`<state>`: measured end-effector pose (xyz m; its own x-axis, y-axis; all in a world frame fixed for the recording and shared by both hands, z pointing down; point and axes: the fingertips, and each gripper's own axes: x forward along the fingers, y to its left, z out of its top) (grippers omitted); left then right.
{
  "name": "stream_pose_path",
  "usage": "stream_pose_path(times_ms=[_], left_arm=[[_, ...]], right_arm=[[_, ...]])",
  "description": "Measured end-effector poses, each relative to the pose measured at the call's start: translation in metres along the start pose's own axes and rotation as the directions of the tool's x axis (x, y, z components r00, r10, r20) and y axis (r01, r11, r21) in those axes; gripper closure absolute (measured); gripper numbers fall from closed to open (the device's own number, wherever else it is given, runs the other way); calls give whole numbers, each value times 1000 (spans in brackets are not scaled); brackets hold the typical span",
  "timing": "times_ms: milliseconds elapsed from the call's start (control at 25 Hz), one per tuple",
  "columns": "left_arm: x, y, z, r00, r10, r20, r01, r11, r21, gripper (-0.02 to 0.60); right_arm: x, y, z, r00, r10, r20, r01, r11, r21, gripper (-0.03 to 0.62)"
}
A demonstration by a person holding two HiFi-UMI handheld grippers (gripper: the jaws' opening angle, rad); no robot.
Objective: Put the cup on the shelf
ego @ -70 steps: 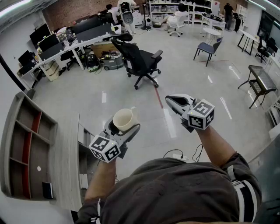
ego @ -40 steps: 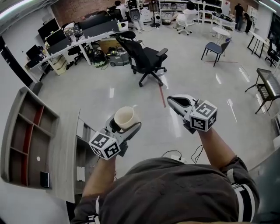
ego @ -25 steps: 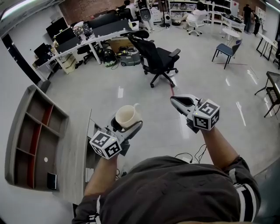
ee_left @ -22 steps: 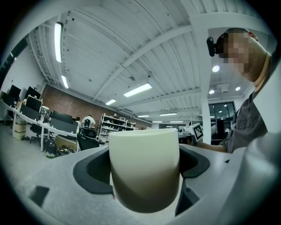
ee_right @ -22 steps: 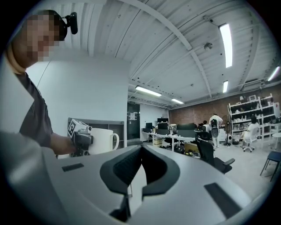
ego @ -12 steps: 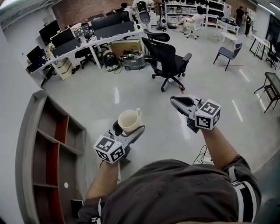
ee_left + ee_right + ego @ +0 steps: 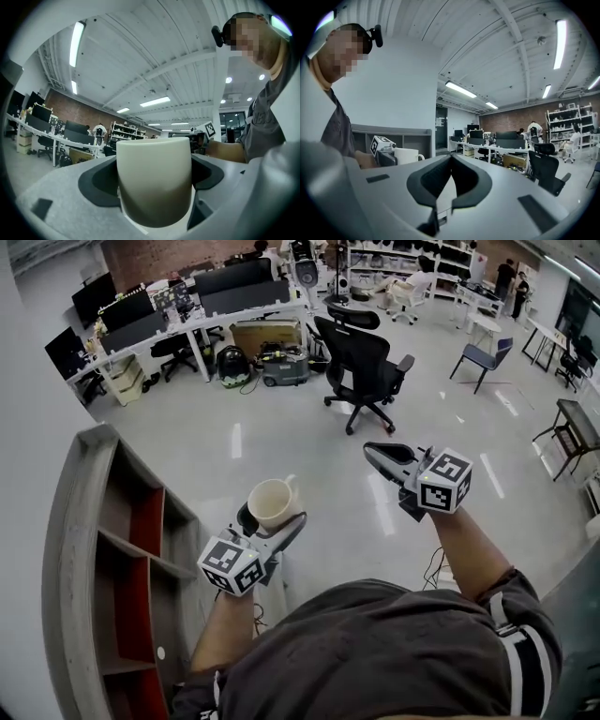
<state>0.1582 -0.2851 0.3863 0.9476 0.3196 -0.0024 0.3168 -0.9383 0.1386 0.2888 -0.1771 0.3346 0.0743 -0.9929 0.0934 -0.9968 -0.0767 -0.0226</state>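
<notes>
Glossy office floor spreads below, and the grey shelf (image 7: 73,549) stands at the left, well apart from the cup (image 7: 272,502). For a good carry I would keep the cup level (only its smooth walls are gripped) and swing left toward an open compartment before lowering. The left gripper (image 7: 274,519) clamps the cup between its jaws, mouth up, handle pointing away. The right gripper (image 7: 373,450) is pressed together, empty.

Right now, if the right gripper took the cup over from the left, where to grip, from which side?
Probably the cup wall near the rim, coming from the right. It stands upright, the left gripper clamps its lower body, and the handle points away from the person, so that side is bare. The right gripper is shut; open first.
</notes>
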Motion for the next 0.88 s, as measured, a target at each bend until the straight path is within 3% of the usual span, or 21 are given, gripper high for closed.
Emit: stream_pose_path(times_ms=[240,480,680,880], left_arm=[[-12,9,4,998,54,12,-54,999,0,150],[-16,6,2,980,193,43,-193,981,2,150],[-29,6,-2,943,329,59,-329,944,-6,150],[-57,8,-1,873,484,67,-485,874,8,150]], right_arm=[[14,4,2,999,47,5,-47,999,-1,602],[26,-2,-8,985,170,-6,-170,985,2,602],[47,4,-9,959,282,-15,-282,959,-13,602],[76,22,-9,915,402,-21,-403,915,-28,602]])
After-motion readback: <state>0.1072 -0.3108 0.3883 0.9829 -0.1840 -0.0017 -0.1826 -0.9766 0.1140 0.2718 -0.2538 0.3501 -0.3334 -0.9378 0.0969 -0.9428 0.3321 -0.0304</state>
